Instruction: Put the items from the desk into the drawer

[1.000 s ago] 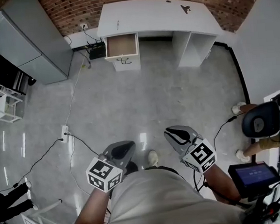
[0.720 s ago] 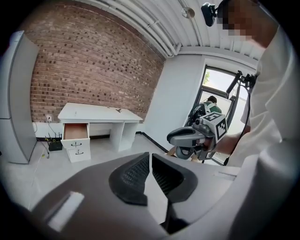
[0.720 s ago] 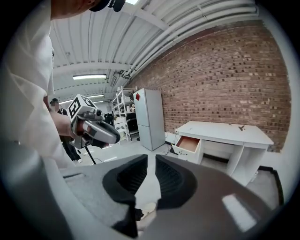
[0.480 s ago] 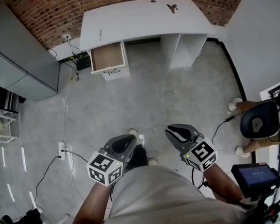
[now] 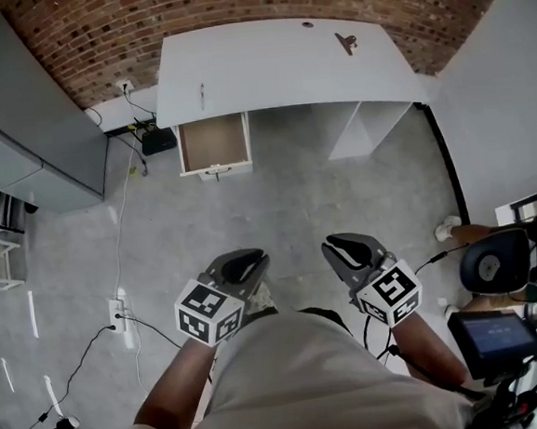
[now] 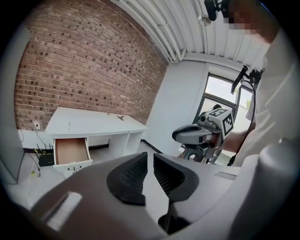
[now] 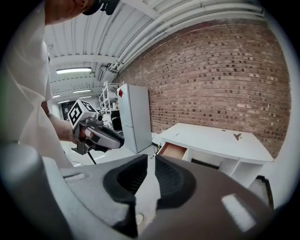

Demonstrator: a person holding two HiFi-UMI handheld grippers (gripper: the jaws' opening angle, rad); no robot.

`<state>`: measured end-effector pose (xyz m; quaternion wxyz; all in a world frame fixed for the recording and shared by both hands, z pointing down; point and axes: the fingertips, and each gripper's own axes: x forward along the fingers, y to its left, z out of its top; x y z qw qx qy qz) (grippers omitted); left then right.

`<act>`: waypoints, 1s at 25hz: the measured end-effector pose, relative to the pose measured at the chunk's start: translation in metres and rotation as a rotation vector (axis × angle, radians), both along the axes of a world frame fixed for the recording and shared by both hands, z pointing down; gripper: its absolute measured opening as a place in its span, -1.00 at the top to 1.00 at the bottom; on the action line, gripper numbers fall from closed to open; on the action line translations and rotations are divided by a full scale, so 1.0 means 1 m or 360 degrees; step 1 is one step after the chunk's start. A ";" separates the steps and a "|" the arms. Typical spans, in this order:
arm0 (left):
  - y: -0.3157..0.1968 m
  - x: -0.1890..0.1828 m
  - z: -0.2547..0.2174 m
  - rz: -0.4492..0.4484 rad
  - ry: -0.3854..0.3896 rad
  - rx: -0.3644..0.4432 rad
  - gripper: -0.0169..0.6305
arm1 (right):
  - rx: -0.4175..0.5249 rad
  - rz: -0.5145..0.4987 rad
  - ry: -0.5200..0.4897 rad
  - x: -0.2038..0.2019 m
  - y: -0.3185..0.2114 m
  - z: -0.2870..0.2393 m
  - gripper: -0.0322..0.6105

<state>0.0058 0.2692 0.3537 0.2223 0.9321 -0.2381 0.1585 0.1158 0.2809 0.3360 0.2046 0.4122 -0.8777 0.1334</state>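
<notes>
White desk (image 5: pixel 274 68) against a brick wall, seen steeply from above, with the person standing well back from it on open floor. The drawer (image 5: pixel 213 144) hangs pulled out below the desk's left part, its wooden bottom bare.

The left gripper (image 5: pixel 247 257) and right gripper (image 5: pixel 341 244) are held side by side, well short of the desk. Each has its jaws set to a narrow slit with nothing between them.

Three small items lie on the desktop:
- a thin pen-like stick (image 5: pixel 202 95) near the left front edge, just above the drawer;
- a dark clip (image 5: pixel 345 41) toward the right rear;
- a tiny dark dot (image 5: pixel 308 25) at the rear edge, too small to identify.

Judged risks:
- The slit is probably too narrow for the clip, so the jaws need widening before a grasp.
- The stick lies flat and thin, so a pinch may skid it off the front edge, beside the drawer and not into it.
- The protruding drawer front stands in the walking line and could be knocked shut.
- Cables on the floor left of the desk could catch a foot.
</notes>
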 end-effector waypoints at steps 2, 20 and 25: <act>-0.025 -0.015 0.004 -0.0025 -0.0020 -0.0003 0.80 | 0.0026 -0.0027 0.0010 -0.016 -0.029 -0.002 0.78; -0.285 -0.047 0.062 -0.0492 -0.0310 -0.0089 0.72 | -0.0076 -0.0342 -0.0122 -0.034 -0.265 0.025 0.82; -0.375 -0.037 0.079 -0.0602 -0.0400 -0.0093 0.71 | -0.0102 -0.0447 -0.0128 -0.016 -0.336 0.028 0.82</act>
